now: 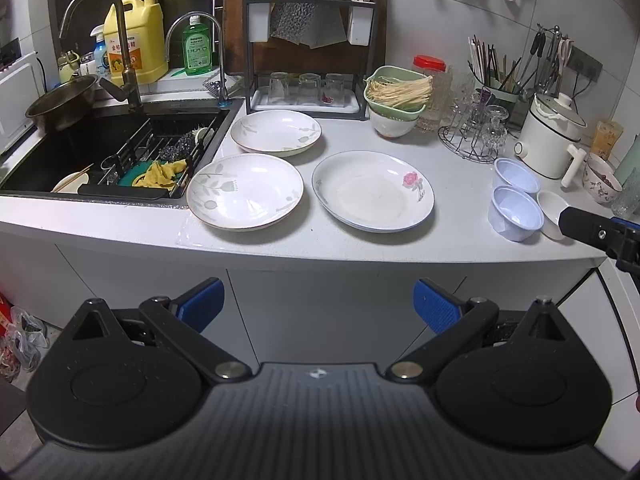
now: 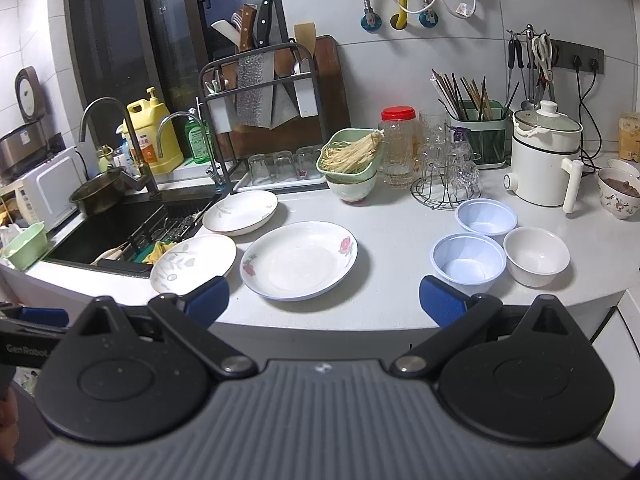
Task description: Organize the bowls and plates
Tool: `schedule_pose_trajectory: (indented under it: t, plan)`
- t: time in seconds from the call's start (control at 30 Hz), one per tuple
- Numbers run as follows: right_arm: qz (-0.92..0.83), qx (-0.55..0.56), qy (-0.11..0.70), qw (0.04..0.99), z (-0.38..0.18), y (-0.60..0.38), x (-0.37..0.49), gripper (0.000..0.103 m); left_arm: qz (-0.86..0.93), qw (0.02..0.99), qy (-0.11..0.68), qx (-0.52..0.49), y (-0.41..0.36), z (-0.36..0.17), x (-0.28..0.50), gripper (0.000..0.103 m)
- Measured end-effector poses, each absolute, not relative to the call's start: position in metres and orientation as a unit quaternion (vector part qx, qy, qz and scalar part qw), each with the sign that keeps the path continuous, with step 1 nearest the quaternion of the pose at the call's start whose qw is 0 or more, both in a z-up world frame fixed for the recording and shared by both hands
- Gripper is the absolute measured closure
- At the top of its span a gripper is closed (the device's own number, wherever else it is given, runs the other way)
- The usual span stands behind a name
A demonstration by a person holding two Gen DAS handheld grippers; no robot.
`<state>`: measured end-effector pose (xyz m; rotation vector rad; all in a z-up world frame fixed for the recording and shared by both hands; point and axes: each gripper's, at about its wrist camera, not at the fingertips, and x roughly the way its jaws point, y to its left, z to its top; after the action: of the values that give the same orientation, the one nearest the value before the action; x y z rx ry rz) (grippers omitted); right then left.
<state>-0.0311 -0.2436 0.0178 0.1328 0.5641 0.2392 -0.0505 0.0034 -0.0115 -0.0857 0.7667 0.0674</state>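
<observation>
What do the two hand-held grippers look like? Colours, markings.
Both match: the left hand-held gripper and right hand-held gripper have matte black linkage arms with silver pivot pins, blue ribbed finger pads, and a grey ridged base plate. "GenRobot" lettering shows on the left one in the right wrist view.

Patterned bowl (image 2: 622, 196) cut by right edge; its dark contents unclear.

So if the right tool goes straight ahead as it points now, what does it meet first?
Probably the rose plate: it lies centred ahead of the open right tool, nothing between them. Depth is unclear, so it could pass above the plate toward the green basket.
</observation>
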Motion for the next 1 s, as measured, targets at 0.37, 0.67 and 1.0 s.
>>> schedule_pose_trajectory:
  t: [0.37,0.67,1.0]
  plan:
    - [0.117,0.063,0.281,0.950,0.012,-0.241,-0.025,0.000,0.044,0.924,0.377,-0.053,0.012,-0.021,-0.047,0.001]
    - [0.117,0.063,0.288,0.948,0.007,-0.241,-0.017,0.000,0.043,0.925,0.374,-0.061,0.020,-0.025,-0.032,0.001]
    - [0.130,0.062,0.282,0.948,0.007,-0.224,-0.005,0.000,0.037,0.926,0.370,-0.066,0.033,-0.025,-0.014,0.001]
